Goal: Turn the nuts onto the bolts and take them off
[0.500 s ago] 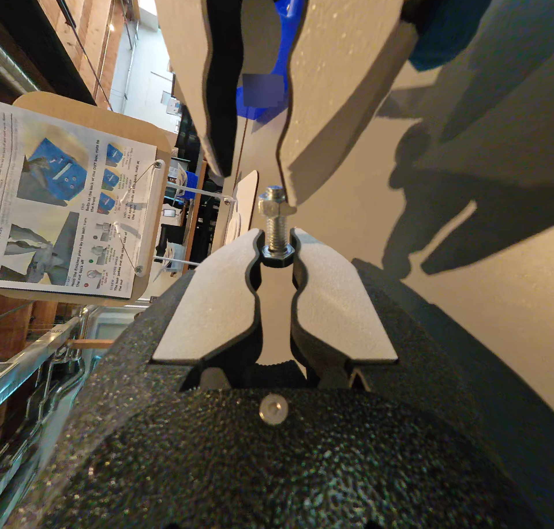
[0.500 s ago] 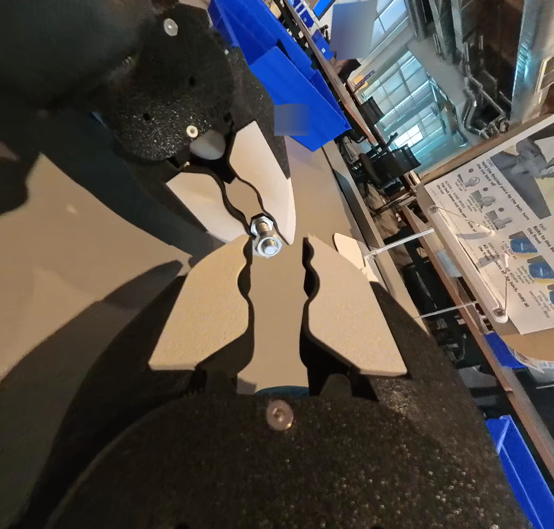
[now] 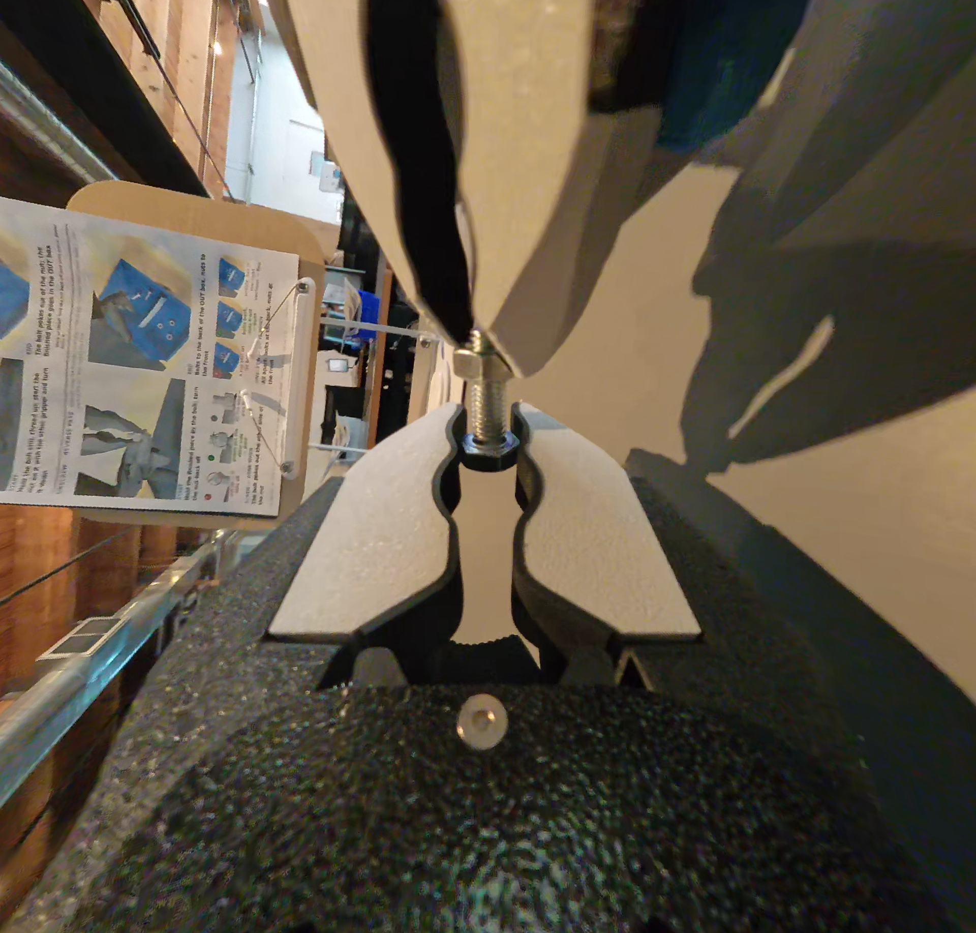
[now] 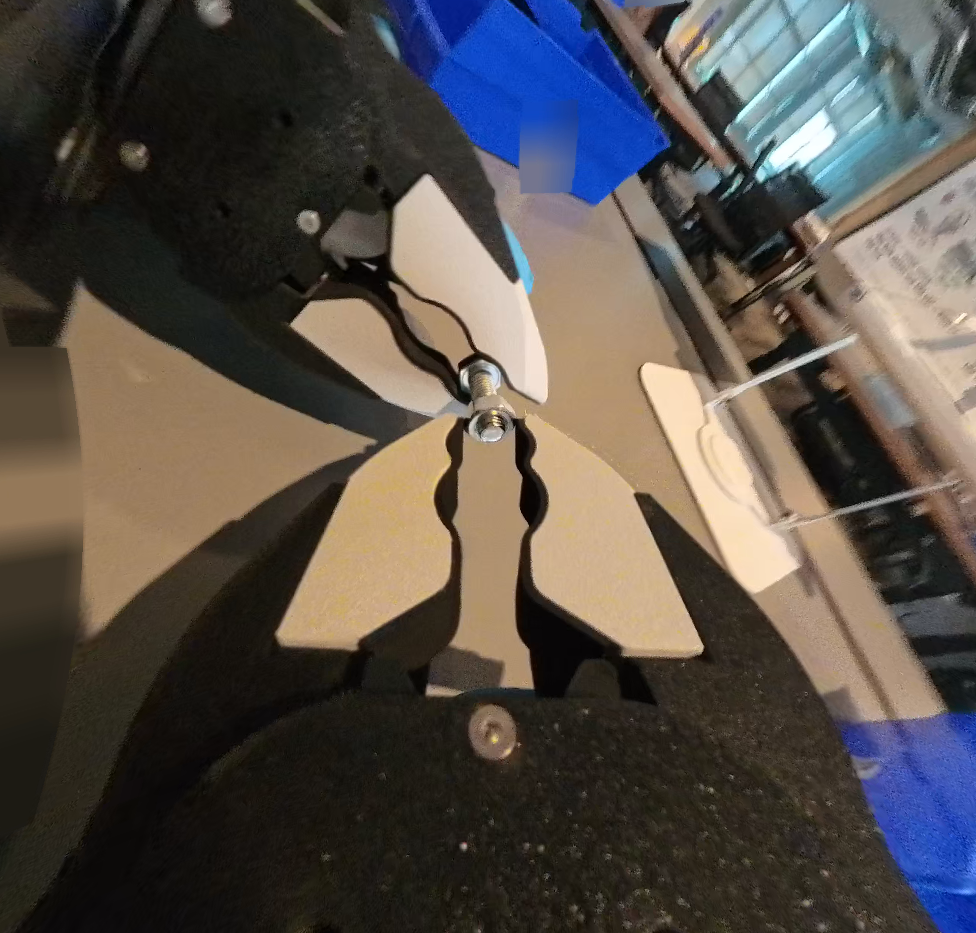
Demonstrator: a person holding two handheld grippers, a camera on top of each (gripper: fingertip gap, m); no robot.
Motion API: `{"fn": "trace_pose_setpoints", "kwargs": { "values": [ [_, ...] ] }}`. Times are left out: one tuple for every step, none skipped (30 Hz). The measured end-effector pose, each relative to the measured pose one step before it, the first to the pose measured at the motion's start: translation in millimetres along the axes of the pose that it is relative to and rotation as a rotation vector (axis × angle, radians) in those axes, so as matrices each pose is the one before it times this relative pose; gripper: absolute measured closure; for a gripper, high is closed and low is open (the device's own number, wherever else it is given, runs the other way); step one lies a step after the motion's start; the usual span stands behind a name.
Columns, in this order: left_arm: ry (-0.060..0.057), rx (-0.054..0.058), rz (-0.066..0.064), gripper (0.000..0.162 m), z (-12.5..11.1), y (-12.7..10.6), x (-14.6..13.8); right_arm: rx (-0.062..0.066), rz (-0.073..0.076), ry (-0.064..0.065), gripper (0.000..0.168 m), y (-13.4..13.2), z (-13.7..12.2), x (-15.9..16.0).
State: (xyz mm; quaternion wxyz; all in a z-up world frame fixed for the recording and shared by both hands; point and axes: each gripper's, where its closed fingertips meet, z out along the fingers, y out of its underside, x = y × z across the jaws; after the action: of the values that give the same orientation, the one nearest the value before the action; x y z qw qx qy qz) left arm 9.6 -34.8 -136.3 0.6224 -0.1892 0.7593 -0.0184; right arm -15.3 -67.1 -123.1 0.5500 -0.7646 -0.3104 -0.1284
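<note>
Two grippers: meeting tip to tip above the bench point(image 4: 158, 432)
Left gripper point(image 3: 487, 450): clamped narrow on the bolt point(image 3: 486, 411) head
Right gripper point(image 4: 488, 424): pinching the nut point(image 4: 490, 415) near the thread's end
Handling: small, rigid, slick steel; likely safest gripped on the nut's flats

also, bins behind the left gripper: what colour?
Blue bins, clearest in the right wrist view, behind the left gripper.

The bolt point(image 3: 487, 411) head sits hidden between the left gripper point(image 3: 488, 435) fingertips. The right gripper point(image 3: 475, 334) body is cut off by the frame's top edge. The instruction sheet point(image 4: 919, 284) at far right is motion-blurred and cropped.
</note>
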Motion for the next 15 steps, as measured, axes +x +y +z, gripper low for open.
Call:
{"fn": "trace_pose_setpoints", "kwargs": {
  "values": [
    [-0.0057,-0.0162,0.0112,0.146,0.51,2.2,-0.39,-0.0154,0.0882,-0.0218,0.15,-0.26,1.51,-0.11],
    [-0.0045,-0.0111,0.0027,0.146,0.42,1.6,-0.69,-0.0145,0.0964,-0.0229,0.15,-0.27,1.4,0.19],
    [0.002,-0.0052,-0.0035,0.146,0.27,0.98,-0.03,-0.007,0.0862,-0.0228,0.15,-0.43,0.95,0.09],
    [0.0062,0.0021,-0.0106,0.146,0.32,0.18,0.44,0.0027,0.0661,-0.0215,0.15,-0.45,0.33,-0.18],
    [0.0095,0.0067,-0.0151,0.146,0.31,-0.34,0.92,0.0093,0.0442,-0.017,0.15,-0.41,-0.18,0.35],
    [0.0091,0.0064,-0.0124,0.146,0.15,-0.44,0.85,0.0229,0.0166,-0.0148,0.15,-1.67,-0.65,0.14],
    [0.0096,0.0049,-0.0081,0.146,0.23,-0.31,1.2,0.0334,-0.0107,-0.0089,0.149,-2.84,-1.0,-0.01],
    [0.0074,0.0022,-0.0069,0.146,0.21,-0.16,0.96,0.0283,-0.0329,0.0056,0.147,-2.12,-1.02,1.07],
    [0.0037,0.0017,-0.0051,0.146,-0.06,-0.16,0.33,0.0168,-0.0564,0.0232,0.143,-0.89,-0.97,2.22],
    [0.0006,0.0048,-0.0043,0.146,-0.3,-0.61,-0.2,0.0105,-0.0774,0.0329,0.14,-0.17,-0.84,2.16],
    [0.0032,0.0063,-0.0083,0.146,-0.25,-0.81,0.11,0.0046,-0.0817,0.0257,0.138,-0.15,-0.52,-0.12],
    [0.0047,0.0034,-0.0095,0.146,-0.12,-0.26,0.23,0.0001,-0.0698,0.0148,0.138,-1.23,-0.3,-1.85],
    [0.0025,0.001,-0.0038,0.146,0.07,0.13,0.16,0.0013,-0.06,0.0121,0.137,-2.45,-0.28,-2.22],
    [0.0017,0.001,-0.0021,0.146,-0.01,0.04,0.22,0.0011,-0.0545,0.0103,0.137,-2.5,-0.21,-2.43],
    [0.0027,0.003,-0.0025,0.146,-0.15,-0.41,0.31,-0.0064,-0.0456,0.0071,0.137,-0.98,0.42,-2.22]
  ]
}}
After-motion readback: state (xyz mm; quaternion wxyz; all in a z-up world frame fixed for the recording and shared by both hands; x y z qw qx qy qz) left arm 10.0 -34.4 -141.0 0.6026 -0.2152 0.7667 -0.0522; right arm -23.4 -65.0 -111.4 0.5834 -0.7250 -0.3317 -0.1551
